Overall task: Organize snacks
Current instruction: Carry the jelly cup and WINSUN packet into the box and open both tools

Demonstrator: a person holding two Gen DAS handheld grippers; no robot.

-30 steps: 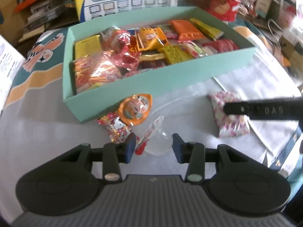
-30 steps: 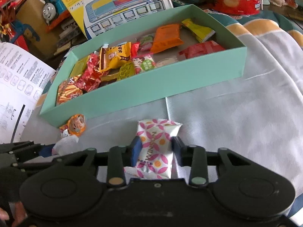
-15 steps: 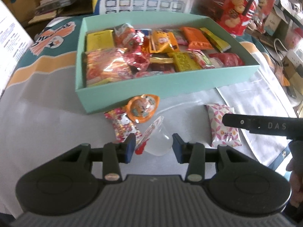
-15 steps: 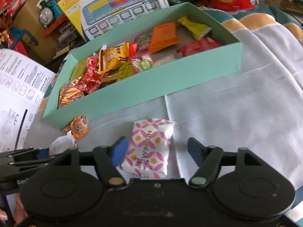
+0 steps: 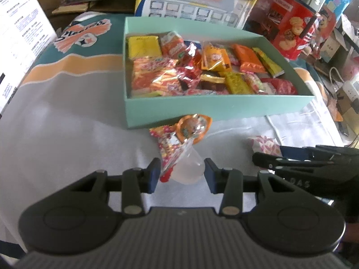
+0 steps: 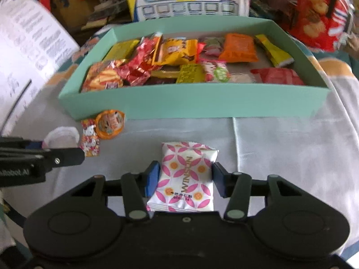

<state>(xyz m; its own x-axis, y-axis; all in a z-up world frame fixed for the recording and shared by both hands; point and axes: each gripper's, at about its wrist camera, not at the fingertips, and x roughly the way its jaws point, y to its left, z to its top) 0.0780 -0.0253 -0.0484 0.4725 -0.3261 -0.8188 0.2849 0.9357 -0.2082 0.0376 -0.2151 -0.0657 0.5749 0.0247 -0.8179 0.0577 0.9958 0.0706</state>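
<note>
A mint-green box (image 5: 213, 109) (image 6: 190, 105) holds several bright snack packets. In front of it lie an orange round jelly (image 5: 193, 127) (image 6: 110, 124) and a red cartoon packet (image 5: 166, 143) (image 6: 89, 141). My left gripper (image 5: 181, 174) is shut on a clear jelly cup (image 5: 188, 168) (image 6: 60, 137) just above the cloth. A white packet with pink petals (image 6: 186, 177) (image 5: 264, 144) lies flat on the cloth between the jaws of my right gripper (image 6: 185, 179). Those jaws are closing, and the pads stand at the packet's edges without squeezing it.
A red cookie tin (image 5: 294, 31) and a toy laptop carton (image 5: 197, 0) stand behind the box. A printed instruction sheet (image 5: 20, 33) leans at the left. Grey-white cloth (image 6: 280, 157) covers the table to the right of the packet.
The right jaws let go of the pink-petal packet, spread wide, then narrowed around it again. Both views rolled and shifted sideways. The left gripper kept the jelly cup throughout.
</note>
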